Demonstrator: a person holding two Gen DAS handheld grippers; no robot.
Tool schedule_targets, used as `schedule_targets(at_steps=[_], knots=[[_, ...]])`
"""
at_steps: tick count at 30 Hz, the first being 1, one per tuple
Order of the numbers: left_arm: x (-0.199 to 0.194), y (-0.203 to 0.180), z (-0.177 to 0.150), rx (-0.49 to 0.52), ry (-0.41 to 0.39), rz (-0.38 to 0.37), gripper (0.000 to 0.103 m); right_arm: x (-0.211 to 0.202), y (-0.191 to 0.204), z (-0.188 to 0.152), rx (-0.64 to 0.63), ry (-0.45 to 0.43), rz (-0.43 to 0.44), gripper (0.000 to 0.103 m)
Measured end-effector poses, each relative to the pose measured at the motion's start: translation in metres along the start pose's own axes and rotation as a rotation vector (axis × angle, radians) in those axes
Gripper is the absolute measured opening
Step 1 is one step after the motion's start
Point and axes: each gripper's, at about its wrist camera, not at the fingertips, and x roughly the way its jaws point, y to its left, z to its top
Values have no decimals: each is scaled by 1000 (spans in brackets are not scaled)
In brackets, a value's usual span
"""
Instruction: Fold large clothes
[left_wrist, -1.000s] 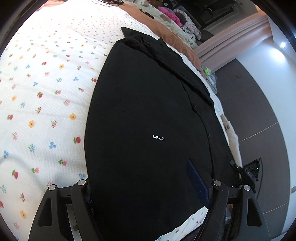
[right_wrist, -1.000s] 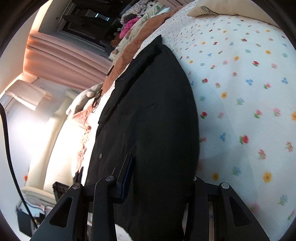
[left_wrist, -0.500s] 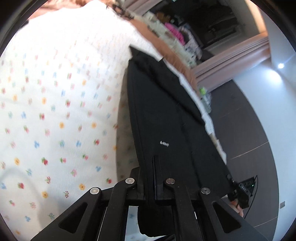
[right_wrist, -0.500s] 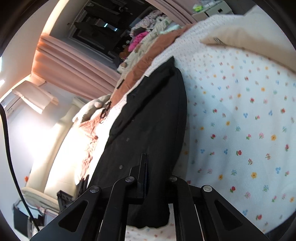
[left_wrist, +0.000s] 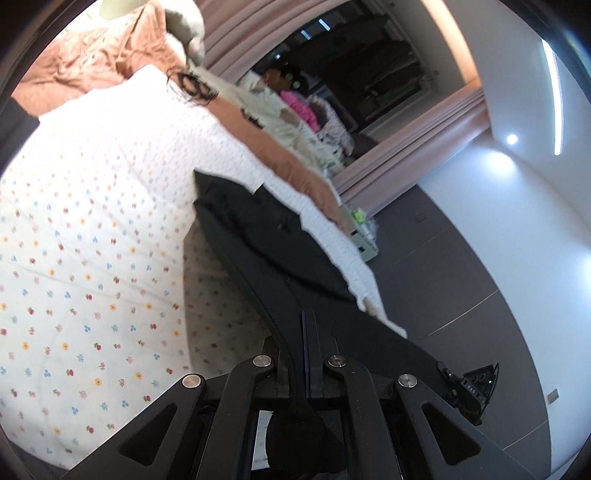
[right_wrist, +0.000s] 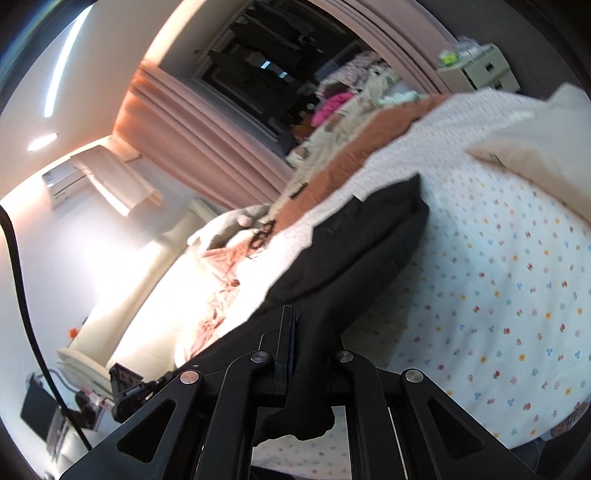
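A black button shirt (left_wrist: 258, 236) stretches from the bed up to both grippers. My left gripper (left_wrist: 304, 332) is shut on its near hem, with a bunch of black cloth hanging below the jaws. My right gripper (right_wrist: 295, 332) is shut on the other near corner of the black shirt (right_wrist: 362, 243), lifted off the bed. The far collar end still rests on the white floral bedspread (left_wrist: 92, 240), which also shows in the right wrist view (right_wrist: 498, 277).
An orange blanket (left_wrist: 96, 55) and a pile of clothes (left_wrist: 295, 114) lie at the far side of the bed. A cream pillow (right_wrist: 535, 147) lies at the right. Pink curtains (right_wrist: 192, 122), a white nightstand (right_wrist: 480, 70) and dark floor (left_wrist: 461, 277) surround the bed.
Both grippers closed on the shirt's near hem and lifted it up and back. The shirt went from lying flat to being pulled taut, raised off the bedspread.
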Motion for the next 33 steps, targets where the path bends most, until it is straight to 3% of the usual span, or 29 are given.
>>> schedule_targets(at_steps=[10, 16, 23, 33], knots=[[-74, -59, -6, 65, -78, -33, 2, -50, 45, 6, -24, -31, 49, 7], [-109, -62, -32, 51, -91, -29, 2, -73, 58, -14, -51, -29, 66, 7], [-100, -40, -44, 3, -71, 18, 2, -71, 44, -33, -57, -29, 28, 7], [-69, -30, -24, -19, -55, 43, 2, -39, 22, -24, -51, -49, 43, 7]])
